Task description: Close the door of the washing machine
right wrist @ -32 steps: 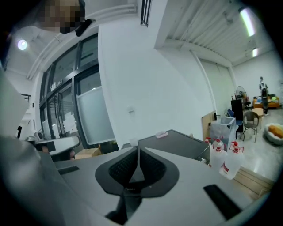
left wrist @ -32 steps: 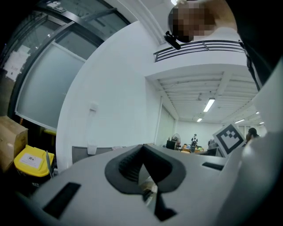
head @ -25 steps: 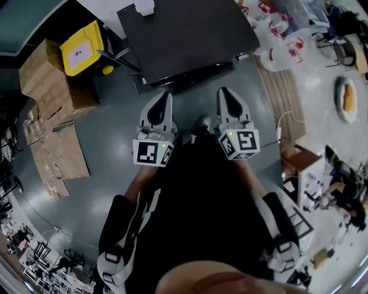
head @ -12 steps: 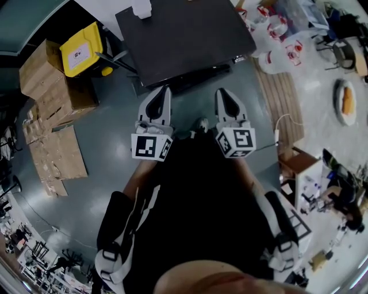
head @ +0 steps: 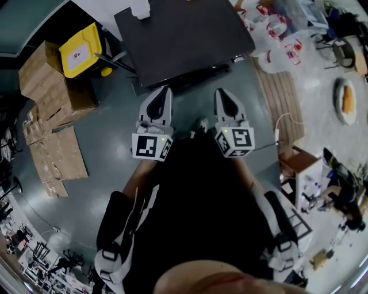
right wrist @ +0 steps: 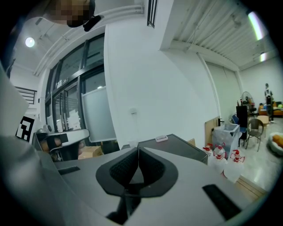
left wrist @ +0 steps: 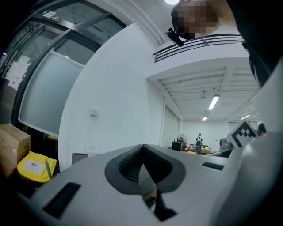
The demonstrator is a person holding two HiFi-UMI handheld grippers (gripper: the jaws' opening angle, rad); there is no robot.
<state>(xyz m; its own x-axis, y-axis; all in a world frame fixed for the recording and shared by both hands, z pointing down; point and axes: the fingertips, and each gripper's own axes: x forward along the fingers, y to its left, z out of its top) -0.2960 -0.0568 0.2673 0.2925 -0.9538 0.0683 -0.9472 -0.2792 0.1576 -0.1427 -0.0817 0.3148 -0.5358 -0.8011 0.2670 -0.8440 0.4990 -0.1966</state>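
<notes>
Nearest, head view: person's dark-clad torso (head: 201,201) fills the bottom, both forearms stretched out in front. L hand holds the left gripper (head: 165,91) and R hand the right gripper (head: 222,92). They sit side by side w/ a gap btwn, marker cubes toward the body, tips aimed at the machine.

Left gripper view: jaws together, pads meeting at the tip, nothing btwn them. Right gripper view: same, jaws pressed together & empty.

Just ahead of both tips, not touching, is the washing machine (head: 184,37). It has a dark flat top w/ a small white item (head: 140,10) at the far corner. From this steep angle the front face is only a thin dark strip. The door is prob. on that face, but open or closed can't be told.

Left of the machine: yellow bin (head: 82,49), cardboard boxes (head: 54,80), flattened cardboard (head: 57,152) on the grey floor (head: 109,143). Right & farther: wooden panel (head: 282,92), then water jugs (head: 276,34).
</notes>
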